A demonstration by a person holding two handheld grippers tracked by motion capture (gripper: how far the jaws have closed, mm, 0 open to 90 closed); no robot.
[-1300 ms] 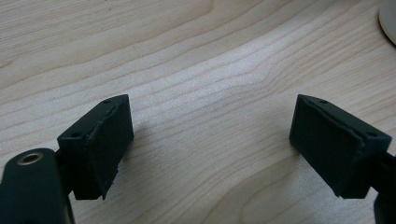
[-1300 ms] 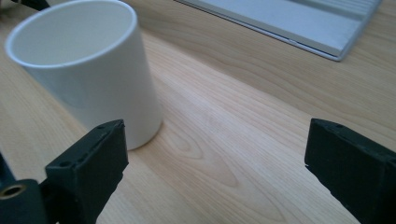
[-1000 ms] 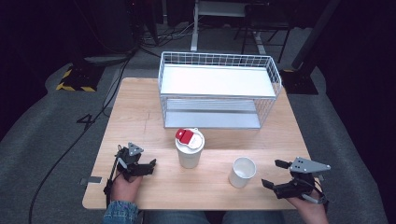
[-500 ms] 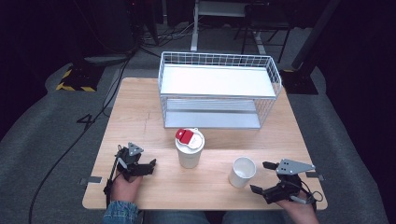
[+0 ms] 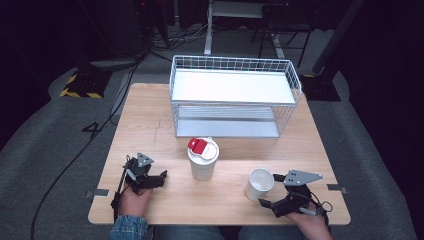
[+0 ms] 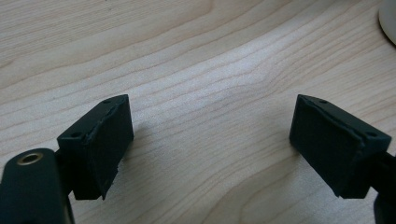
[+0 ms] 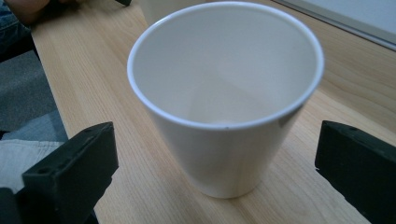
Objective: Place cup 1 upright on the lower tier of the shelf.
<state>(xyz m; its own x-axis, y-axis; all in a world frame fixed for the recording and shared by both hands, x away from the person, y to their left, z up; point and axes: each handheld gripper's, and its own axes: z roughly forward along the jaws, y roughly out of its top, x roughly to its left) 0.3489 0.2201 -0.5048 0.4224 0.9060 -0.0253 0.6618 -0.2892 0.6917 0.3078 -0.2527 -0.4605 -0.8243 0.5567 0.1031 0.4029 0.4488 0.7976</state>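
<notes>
Left gripper (image 5: 159, 178) rests on the near-left worktop (image 5: 150, 115), jaws apart and empty. At centre stands a lidded cup (image 5: 203, 161). To the near right, the right gripper (image 5: 270, 191), its jaws just opened wide, flanks the open white cup (image 5: 259, 183) without touching it. A good grasp would likely centre the cup, then close gently at mid-height to avoid crushing or tipping it.

Your high view looks forward and down over the whole worktop (image 5: 160, 125). Your left claw camera sits close above bare wood. Your right claw camera faces the open cup (image 7: 224, 98) closely, shared with the high view (image 5: 259, 183).
</notes>
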